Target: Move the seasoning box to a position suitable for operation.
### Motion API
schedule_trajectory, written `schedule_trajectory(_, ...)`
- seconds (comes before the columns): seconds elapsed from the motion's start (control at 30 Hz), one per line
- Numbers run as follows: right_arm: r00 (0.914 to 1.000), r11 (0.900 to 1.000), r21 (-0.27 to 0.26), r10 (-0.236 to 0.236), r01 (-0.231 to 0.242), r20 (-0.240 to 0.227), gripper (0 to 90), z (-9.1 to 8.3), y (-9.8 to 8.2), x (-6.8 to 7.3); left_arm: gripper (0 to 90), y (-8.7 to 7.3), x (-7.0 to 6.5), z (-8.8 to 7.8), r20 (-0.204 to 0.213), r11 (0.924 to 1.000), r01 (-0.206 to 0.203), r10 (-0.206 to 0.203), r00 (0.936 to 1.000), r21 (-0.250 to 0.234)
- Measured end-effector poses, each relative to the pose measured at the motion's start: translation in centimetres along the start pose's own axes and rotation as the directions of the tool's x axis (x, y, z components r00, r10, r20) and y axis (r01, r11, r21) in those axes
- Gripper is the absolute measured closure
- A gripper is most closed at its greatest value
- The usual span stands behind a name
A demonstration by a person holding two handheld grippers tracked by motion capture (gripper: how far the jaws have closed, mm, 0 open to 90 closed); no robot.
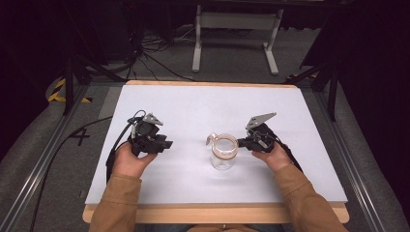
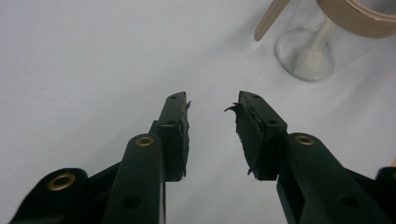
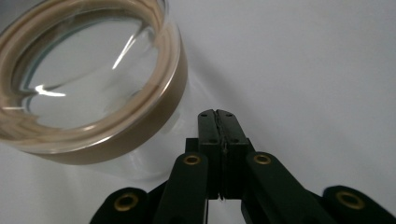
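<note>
A clear glass jar (image 1: pixel 223 153) with a tan band around its rim and a small tan tab stands upright on the white table (image 1: pixel 193 99), just right of the middle. My right gripper (image 1: pixel 241 141) is at the jar's right side, level with the rim. In the right gripper view this gripper (image 3: pixel 217 115) is shut with nothing between its pads, and the jar's rim (image 3: pixel 140 130) is close on its left. My left gripper (image 1: pixel 167 144) is well left of the jar and points toward it. Its jaws stand open and empty (image 2: pixel 212 109), with the jar (image 2: pixel 306 53) farther off.
The white sheet covers a wooden tabletop whose front edge (image 1: pixel 217 213) shows near the person's sleeves. A white metal frame (image 1: pixel 237 21) and black stands are on the floor beyond the table. A cable (image 1: pixel 58 147) trails off to the left.
</note>
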State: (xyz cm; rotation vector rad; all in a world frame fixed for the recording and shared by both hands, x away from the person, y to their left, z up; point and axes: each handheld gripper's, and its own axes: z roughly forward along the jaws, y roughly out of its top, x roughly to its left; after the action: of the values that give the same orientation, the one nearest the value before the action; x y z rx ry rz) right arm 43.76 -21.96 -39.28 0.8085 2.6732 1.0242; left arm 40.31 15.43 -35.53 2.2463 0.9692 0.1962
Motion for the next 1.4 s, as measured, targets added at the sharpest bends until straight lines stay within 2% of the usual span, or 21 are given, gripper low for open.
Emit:
schedule_trajectory(0.17, 0.9999, 1.0, 0.022, -0.012, 0.012, -0.011, 89.6, 0.6, 0.0, 0.4, 63.7, 0.0, 0.1, 0.0, 0.004, 1.0, -0.003, 0.003, 1.0, -0.006)
schedule_trajectory(0.37, 0.9998, 0.999, 0.04, -0.014, 0.013, 0.016, 89.7, 0.7, -0.1, 0.9, 66.5, 0.3, 0.1, 0.4, 0.039, 0.9997, -0.014, 0.014, 0.9991, 0.018)
schedule_trajectory(0.5, 1.0, 0.998, 0.054, -0.01, 0.01, 0.002, 89.7, 0.7, -0.3, 1.2, 66.1, 0.6, -0.1, 0.6, 0.056, 0.9994, -0.031, 0.03, 0.998, 0.013)
schedule_trajectory(0.6, 0.9998, 0.998, 0.062, -0.019, 0.018, 0.008, 89.6, 0.7, -0.4, 1.4, 65.8, 0.8, -0.1, 0.7, 0.055, 0.9994, -0.033, 0.032, 0.9979, 0.011)
schedule_trajectory(0.9, 0.9981, 0.994, 0.088, -0.059, 0.06, -0.017, 89.7, 0.8, -0.5, 3.0, 65.4, 1.4, -0.1, 1.1, 0.068, 0.9988, -0.047, 0.046, 0.9966, 0.014)
schedule_trajectory(1.1, 0.9959, 0.992, 0.097, -0.084, 0.087, -0.032, 89.7, 1.1, -0.4, 4.0, 64.1, 1.6, 0.0, 1.0, 0.074, 0.9992, -0.039, 0.039, 0.9965, 0.011)
schedule_trajectory(1.23, 0.9932, 0.988, 0.11, -0.109, 0.113, -0.042, 89.6, 1.5, -0.3, 4.8, 62.6, 1.7, 0.3, 1.1, 0.101, 0.9998, -0.013, 0.011, 0.9948, 0.016)
schedule_trajectory(1.4, 0.9882, 0.983, 0.117, -0.138, 0.145, -0.067, 89.7, 2.0, 0.0, 5.8, 63.5, 1.7, 0.4, 1.1, 0.084, 0.9998, -0.001, 0.0, 0.9965, 0.018)
